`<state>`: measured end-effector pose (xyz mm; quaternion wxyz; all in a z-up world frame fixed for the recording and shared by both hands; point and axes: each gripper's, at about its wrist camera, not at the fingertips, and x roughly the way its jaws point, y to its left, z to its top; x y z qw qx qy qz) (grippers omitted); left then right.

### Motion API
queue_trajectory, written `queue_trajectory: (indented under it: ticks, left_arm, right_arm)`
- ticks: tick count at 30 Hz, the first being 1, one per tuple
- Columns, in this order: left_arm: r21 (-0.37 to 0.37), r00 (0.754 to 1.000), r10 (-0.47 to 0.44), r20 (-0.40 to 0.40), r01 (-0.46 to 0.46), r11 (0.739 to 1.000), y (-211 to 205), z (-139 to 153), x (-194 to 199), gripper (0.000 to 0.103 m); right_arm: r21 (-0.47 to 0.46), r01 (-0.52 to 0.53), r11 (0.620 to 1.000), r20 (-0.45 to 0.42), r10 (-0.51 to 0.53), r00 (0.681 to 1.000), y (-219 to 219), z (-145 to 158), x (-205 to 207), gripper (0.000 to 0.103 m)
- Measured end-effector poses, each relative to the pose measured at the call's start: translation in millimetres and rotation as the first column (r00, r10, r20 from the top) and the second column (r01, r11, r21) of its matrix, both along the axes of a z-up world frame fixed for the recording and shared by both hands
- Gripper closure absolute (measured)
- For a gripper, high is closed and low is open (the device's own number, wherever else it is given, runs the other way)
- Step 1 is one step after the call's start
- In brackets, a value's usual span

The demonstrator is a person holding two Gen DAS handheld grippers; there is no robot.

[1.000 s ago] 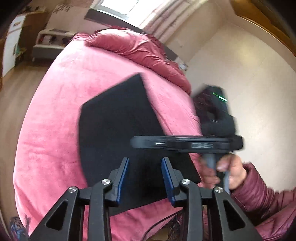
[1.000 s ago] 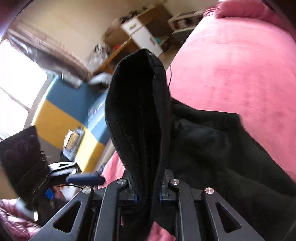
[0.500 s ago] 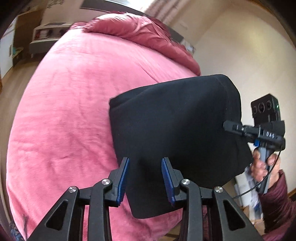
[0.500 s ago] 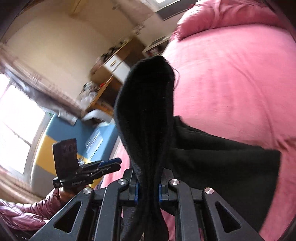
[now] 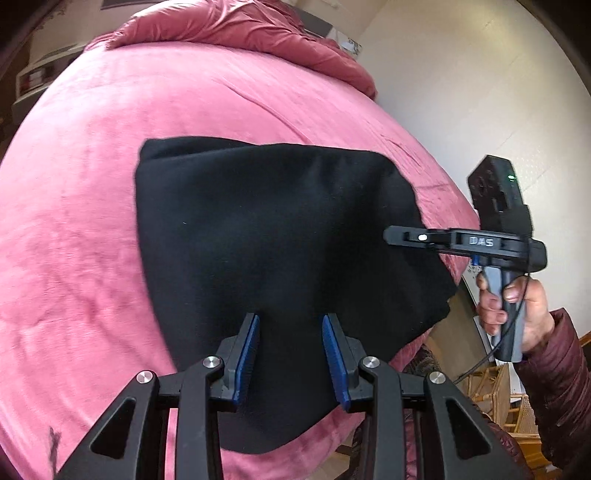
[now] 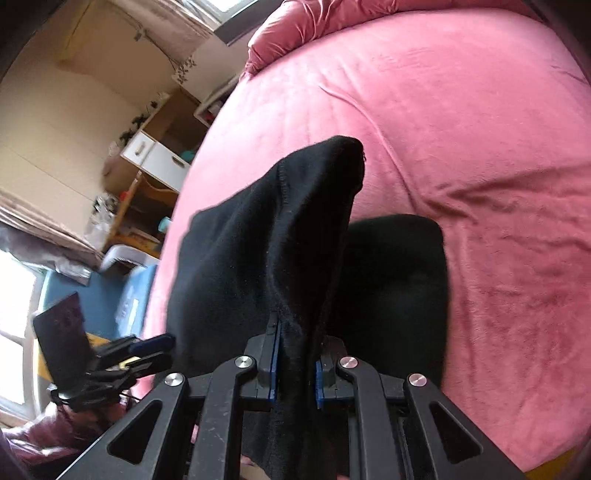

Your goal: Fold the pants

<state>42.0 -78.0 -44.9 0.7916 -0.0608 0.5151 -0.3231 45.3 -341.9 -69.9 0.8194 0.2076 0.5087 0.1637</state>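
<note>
The black pants [image 5: 266, 236] lie folded on the pink bed [image 5: 92, 221], with their near edge hanging over the bed's side. My left gripper [image 5: 290, 325] is open and empty, its blue pads just above the near part of the pants. My right gripper [image 6: 294, 354] is shut on a fold of the pants [image 6: 295, 229] and holds that edge raised above the rest of the cloth. The right gripper also shows in the left wrist view [image 5: 406, 236], at the right edge of the pants. The left gripper shows in the right wrist view [image 6: 147, 350], at the lower left.
A bunched pink duvet [image 5: 240, 33] lies at the head of the bed. A white wall [image 5: 461, 92] is to the right. Wooden shelves with white drawers [image 6: 155, 155] stand beside the bed. A rattan chair [image 5: 509, 398] stands low at the right.
My right gripper has carried the held edge of the pants down toward the bed, and the cloth now lies flatter. My left gripper has stayed open over the near edge.
</note>
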Motion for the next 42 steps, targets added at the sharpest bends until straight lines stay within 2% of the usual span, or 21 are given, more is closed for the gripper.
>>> queue_trajectory:
  ticks: [4, 7, 9, 14, 21, 23, 27, 29, 30, 32, 36, 39, 42]
  left_arm:
    - [0.023, 1.0, -0.006, -0.005, 0.006, 1.0, -11, -6, 2, 0.067]
    - [0.052, 1.0, -0.003, 0.021, 0.002, 0.999, -18, -2, -2, 0.067]
    - [0.078, 0.999, 0.003, 0.048, -0.007, 0.997, -22, 3, -8, 0.067]
    - [0.121, 0.995, -0.017, 0.101, 0.004, 0.993, -33, 5, -14, 0.067]
    - [0.183, 0.99, -0.034, 0.134, 0.009, 0.983, -47, 4, -20, 0.066]
    - [0.191, 0.99, -0.034, 0.138, 0.008, 0.982, -49, 3, -20, 0.066]
    - [0.191, 0.99, -0.032, 0.139, 0.005, 0.982, -52, 2, -23, 0.066]
    - [0.186, 0.99, -0.029, 0.14, 0.003, 0.983, -49, 2, -24, 0.066]
    - [0.185, 0.99, -0.027, 0.141, 0.0, 0.983, -50, 1, -24, 0.066]
    - [0.184, 0.99, -0.022, 0.141, -0.005, 0.983, -47, 4, -25, 0.066]
    - [0.145, 0.984, 0.026, 0.174, -0.052, 0.988, -30, 16, -26, 0.066]
    - [0.106, 0.976, 0.132, 0.172, -0.151, 0.983, 1, 23, -18, 0.064]
    - [0.096, 0.966, 0.201, 0.164, -0.218, 0.971, 22, 21, -6, 0.064]
  right_arm:
    - [-0.028, 0.01, 1.0, -0.021, -0.01, 1.0, -10, -19, 6, 0.089]
    - [-0.003, 0.033, 0.999, -0.021, -0.033, 0.999, -7, -27, 5, 0.089]
    - [0.01, 0.042, 0.999, -0.014, -0.042, 0.999, -13, -26, 3, 0.089]
    - [-0.03, 0.037, 0.999, 0.014, -0.037, 0.999, -20, -11, -6, 0.089]
    - [-0.023, 0.068, 0.997, 0.004, -0.067, 0.998, -17, -19, -8, 0.088]
    - [-0.025, 0.078, 0.997, 0.006, -0.078, 0.997, -16, -16, -11, 0.082]
    - [-0.049, 0.095, 0.994, 0.012, -0.094, 0.995, -13, -7, -14, 0.077]
    - [-0.063, 0.104, 0.993, 0.021, -0.103, 0.994, -13, 0, -15, 0.062]
    - [-0.088, 0.113, 0.99, 0.036, -0.11, 0.993, -12, 5, -16, 0.058]
    - [-0.137, 0.133, 0.982, 0.059, -0.125, 0.99, -11, 13, -16, 0.042]
    - [-0.223, 0.188, 0.956, 0.092, -0.172, 0.981, -13, 23, -18, 0.041]
    - [-0.156, 0.192, 0.969, 0.109, -0.177, 0.978, -14, 27, -28, 0.034]
    - [-0.205, 0.192, 0.96, 0.189, -0.154, 0.97, -4, 38, -33, 0.034]
